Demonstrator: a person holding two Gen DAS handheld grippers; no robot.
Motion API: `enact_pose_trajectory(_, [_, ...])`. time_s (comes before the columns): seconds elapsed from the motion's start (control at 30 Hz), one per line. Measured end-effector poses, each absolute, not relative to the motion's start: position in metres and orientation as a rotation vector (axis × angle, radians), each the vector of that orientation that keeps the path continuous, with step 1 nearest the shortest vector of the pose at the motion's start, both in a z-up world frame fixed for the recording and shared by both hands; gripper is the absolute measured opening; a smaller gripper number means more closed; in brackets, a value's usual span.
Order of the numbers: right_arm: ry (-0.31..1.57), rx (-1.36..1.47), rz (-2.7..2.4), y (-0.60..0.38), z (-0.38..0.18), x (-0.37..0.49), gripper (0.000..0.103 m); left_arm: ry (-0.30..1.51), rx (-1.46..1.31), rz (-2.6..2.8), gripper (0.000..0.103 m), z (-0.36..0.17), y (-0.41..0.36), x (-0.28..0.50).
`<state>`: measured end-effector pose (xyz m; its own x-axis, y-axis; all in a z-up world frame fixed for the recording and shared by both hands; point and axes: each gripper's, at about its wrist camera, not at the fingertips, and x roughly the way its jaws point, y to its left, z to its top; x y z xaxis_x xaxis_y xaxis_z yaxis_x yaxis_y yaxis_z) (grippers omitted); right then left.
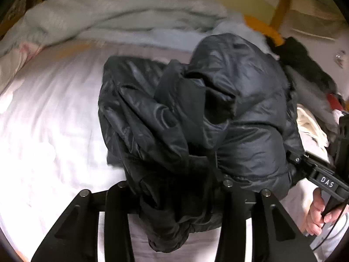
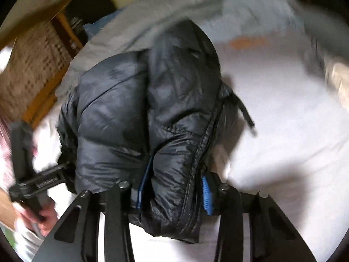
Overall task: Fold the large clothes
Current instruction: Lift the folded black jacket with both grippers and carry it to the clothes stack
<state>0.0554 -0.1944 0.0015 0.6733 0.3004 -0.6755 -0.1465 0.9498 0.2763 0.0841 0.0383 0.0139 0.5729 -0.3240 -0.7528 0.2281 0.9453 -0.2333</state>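
Note:
A black puffer jacket (image 1: 229,91) lies bunched on a white bed sheet (image 1: 48,131). In the left wrist view a thick fold of it hangs between the fingers of my left gripper (image 1: 174,187), which is shut on the fabric. At the right edge of that view my right gripper (image 1: 293,160) bites into the jacket's side, with a hand (image 1: 320,216) on its handle. In the right wrist view the jacket (image 2: 122,100) bulges up between the blue pads (image 2: 206,196) of my right gripper (image 2: 172,190), which squeeze its zipper edge. My left gripper (image 2: 65,170) grips the jacket at the lower left.
A pale rumpled blanket (image 1: 113,19) is heaped along the far side of the bed. Mixed clothes (image 1: 312,83) are piled at the right. A woven basket (image 2: 32,69) in a wooden frame stands beside the bed. Bare white sheet (image 2: 283,120) spreads to the jacket's right.

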Motion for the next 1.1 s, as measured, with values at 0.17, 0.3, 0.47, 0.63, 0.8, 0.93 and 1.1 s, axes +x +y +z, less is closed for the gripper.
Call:
enact_pose_trajectory(0.17, [0.629,0.161,0.238,-0.202,0.055,0.024,0.041,0.762,-0.133,-0.371,0.04,0.047,0.032,0.064])
enact_pose_trajectory(0.3, [0.536,0.152,0.25,-0.214,0.089,0.014,0.041,0.629,-0.102,-0.376,0.04,0.075,0.023,0.049])
enact_pose_trajectory(0.47, [0.479,0.14,0.238,-0.232,0.108,0.004,0.041,0.504,0.014,-0.378,0.04,0.102,0.002,0.031])
enact_pose_trajectory(0.63, [0.378,0.074,0.191,-0.266,0.164,0.005,0.041,0.449,0.017,-0.437,0.041,0.14,-0.038,0.047])
enact_pose_trajectory(0.8, [0.203,0.042,0.014,-0.336,0.203,-0.005,0.042,0.356,0.044,-0.53,0.041,0.176,-0.126,0.076])
enact_pose_trajectory(0.93, [0.147,0.172,-0.194,-0.398,0.222,-0.009,0.042,0.333,0.056,-0.633,0.041,0.188,-0.21,0.093])
enact_pose_trajectory(1.1, [0.128,0.134,-0.36,-0.465,0.231,-0.01,0.042,0.349,0.038,-0.723,0.041,0.189,-0.288,0.113])
